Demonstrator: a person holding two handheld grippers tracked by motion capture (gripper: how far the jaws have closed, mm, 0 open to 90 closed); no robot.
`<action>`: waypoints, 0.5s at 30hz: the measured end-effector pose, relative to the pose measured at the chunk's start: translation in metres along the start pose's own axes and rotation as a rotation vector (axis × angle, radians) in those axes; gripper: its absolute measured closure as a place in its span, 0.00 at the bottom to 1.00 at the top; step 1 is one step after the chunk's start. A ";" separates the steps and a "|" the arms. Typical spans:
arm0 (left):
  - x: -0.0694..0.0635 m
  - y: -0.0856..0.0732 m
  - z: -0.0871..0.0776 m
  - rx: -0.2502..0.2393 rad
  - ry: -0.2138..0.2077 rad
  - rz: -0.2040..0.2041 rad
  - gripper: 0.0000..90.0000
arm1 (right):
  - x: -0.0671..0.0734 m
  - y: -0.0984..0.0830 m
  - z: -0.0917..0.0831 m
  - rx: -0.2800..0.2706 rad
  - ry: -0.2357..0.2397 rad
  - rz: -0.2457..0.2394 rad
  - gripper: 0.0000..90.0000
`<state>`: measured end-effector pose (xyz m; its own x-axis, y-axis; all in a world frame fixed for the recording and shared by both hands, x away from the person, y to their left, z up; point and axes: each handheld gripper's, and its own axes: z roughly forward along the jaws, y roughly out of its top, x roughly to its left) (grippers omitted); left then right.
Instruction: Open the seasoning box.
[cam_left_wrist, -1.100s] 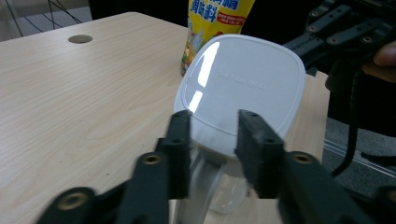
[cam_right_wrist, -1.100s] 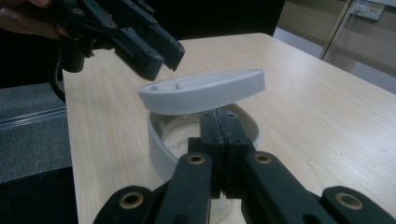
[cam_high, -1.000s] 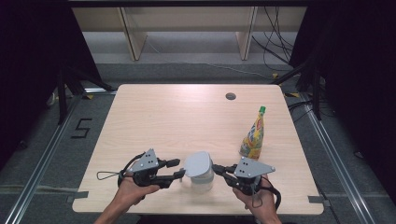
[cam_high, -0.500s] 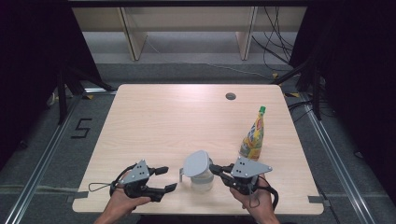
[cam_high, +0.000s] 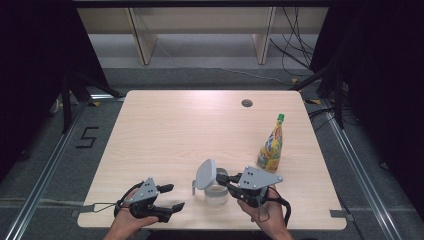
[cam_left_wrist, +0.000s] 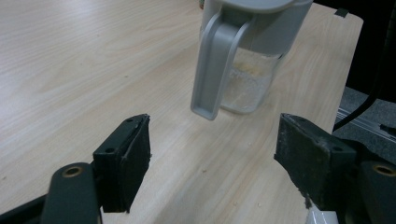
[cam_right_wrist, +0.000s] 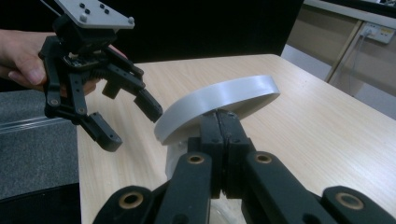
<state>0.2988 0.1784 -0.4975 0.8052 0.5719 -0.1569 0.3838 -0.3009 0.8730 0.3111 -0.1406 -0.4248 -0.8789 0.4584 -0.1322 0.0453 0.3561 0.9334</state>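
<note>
Two grippers worked near the table's (cam_high: 165, 125) front edge. The left gripper (cam_high: 169, 197), jaws just opened and empty, sat left of the jug (cam_high: 215, 192). The right gripper (cam_high: 226, 184) pinched the raised lid (cam_high: 205, 173); holding it steady would probably keep the jug upright.

A pale wooden desk (cam_high: 200, 125) stands on grey carpet floor (cam_high: 45, 165). Beyond the desk's far edge stands a light wooden shelf unit (cam_high: 200, 30), with black cables (cam_high: 295, 45) beside it. Black curtains (cam_high: 30, 65) hang either side of the desk.
</note>
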 end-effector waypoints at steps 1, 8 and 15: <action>0.001 0.000 -0.001 0.005 0.004 0.014 0.29 | 0.000 0.002 0.000 0.005 0.005 -0.006 1.00; -0.001 -0.002 -0.003 0.011 0.007 0.028 0.29 | 0.005 0.007 0.007 0.005 0.013 -0.012 1.00; -0.003 -0.002 -0.001 0.015 0.002 0.007 0.29 | 0.012 0.013 0.016 0.014 0.028 -0.045 1.00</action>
<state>0.2951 0.1779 -0.4987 0.8066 0.5718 -0.1500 0.3853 -0.3162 0.8669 0.3091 -0.1172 -0.4197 -0.8933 0.4182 -0.1646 0.0115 0.3873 0.9219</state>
